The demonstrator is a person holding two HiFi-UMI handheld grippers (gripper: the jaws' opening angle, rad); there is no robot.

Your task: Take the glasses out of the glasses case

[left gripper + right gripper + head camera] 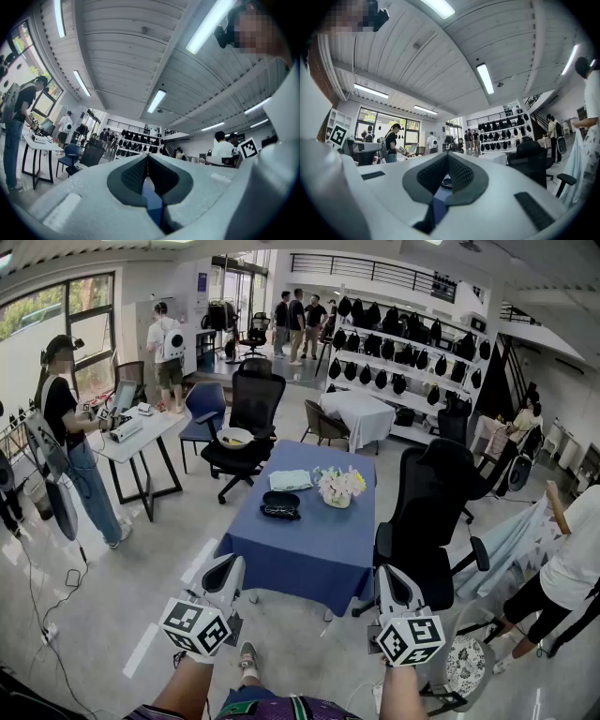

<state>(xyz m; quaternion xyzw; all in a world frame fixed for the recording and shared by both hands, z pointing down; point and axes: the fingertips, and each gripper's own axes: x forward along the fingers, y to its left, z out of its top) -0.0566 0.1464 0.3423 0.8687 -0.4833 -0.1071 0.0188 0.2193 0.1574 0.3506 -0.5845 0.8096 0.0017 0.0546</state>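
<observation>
So far nothing of the task is done. The case (pixel 280 505) lies dark and low on the blue table (pixel 309 554), toward the table's far end and left of its middle. It is too small in the head view to tell whether its lid is up or whether the glasses show inside. Beyond it on the table lies a pale cloth (pixel 292 480), and to its right stands a small pot of flowers (pixel 338 487).

Both grippers hang off the table's near edge, well apart from the case. The left gripper (pixel 225 570) is outside the table's near left corner and the right gripper (pixel 391 582) outside the near right one. In its own view the left gripper (pixel 147 157) has its jaws together at the tips, with nothing between them. The right gripper (pixel 447 157) looks the same in its own view, empty and together.

By my reading, everything is left to do: reach over the table, open or steady the case, and lift the glasses out.
</observation>
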